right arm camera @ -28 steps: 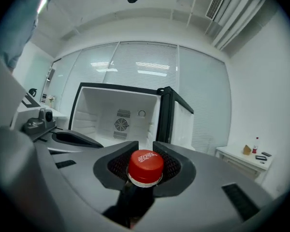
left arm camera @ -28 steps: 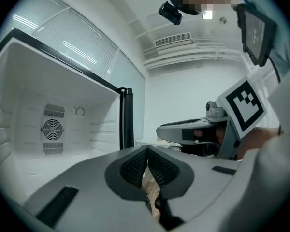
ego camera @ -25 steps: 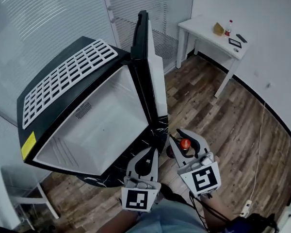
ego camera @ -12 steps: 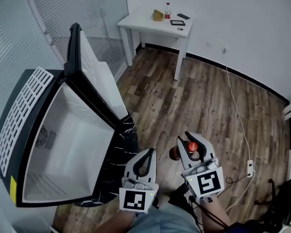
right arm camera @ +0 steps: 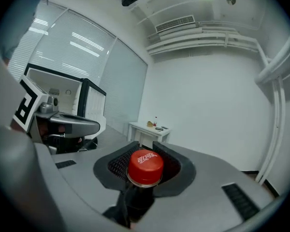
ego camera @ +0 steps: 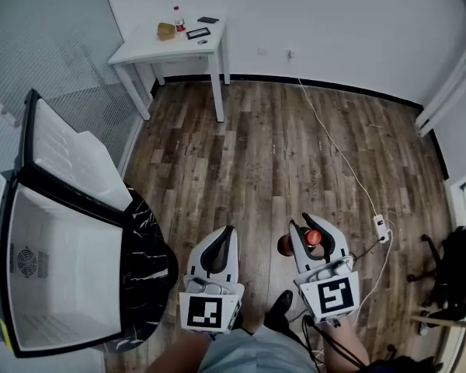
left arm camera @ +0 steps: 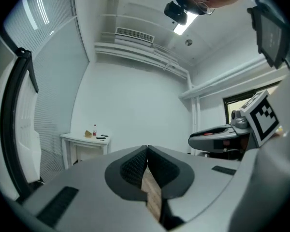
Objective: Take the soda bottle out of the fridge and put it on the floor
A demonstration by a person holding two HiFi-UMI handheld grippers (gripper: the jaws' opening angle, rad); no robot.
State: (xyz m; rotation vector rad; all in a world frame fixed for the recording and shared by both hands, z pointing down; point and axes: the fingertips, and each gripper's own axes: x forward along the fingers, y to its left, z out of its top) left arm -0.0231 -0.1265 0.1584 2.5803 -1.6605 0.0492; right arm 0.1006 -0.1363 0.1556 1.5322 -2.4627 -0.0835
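A dark soda bottle with a red cap [ego camera: 312,238] [right arm camera: 145,166] hangs upright from my right gripper [ego camera: 311,236] [right arm camera: 144,167], which is shut on its neck just under the cap, over the wooden floor [ego camera: 295,154]. My left gripper [ego camera: 220,245] [left arm camera: 146,164] sits beside it at the left, shut with its pads together and nothing between them. The black fridge [ego camera: 8,200] stands at the left of the head view with its white door [ego camera: 66,158] swung open; its white inside shows bare.
A white table [ego camera: 151,49] with a small bottle and small items stands by the far wall. A white cable [ego camera: 334,142] runs across the floor to a power strip [ego camera: 381,227]. A dark chair [ego camera: 450,278] is at the right edge. A marbled black mat [ego camera: 147,239] lies under the fridge.
The view has swung right, away from the fridge, which has slid to the left edge. Both grippers moved with it, the right one still holding the bottle over open floor.
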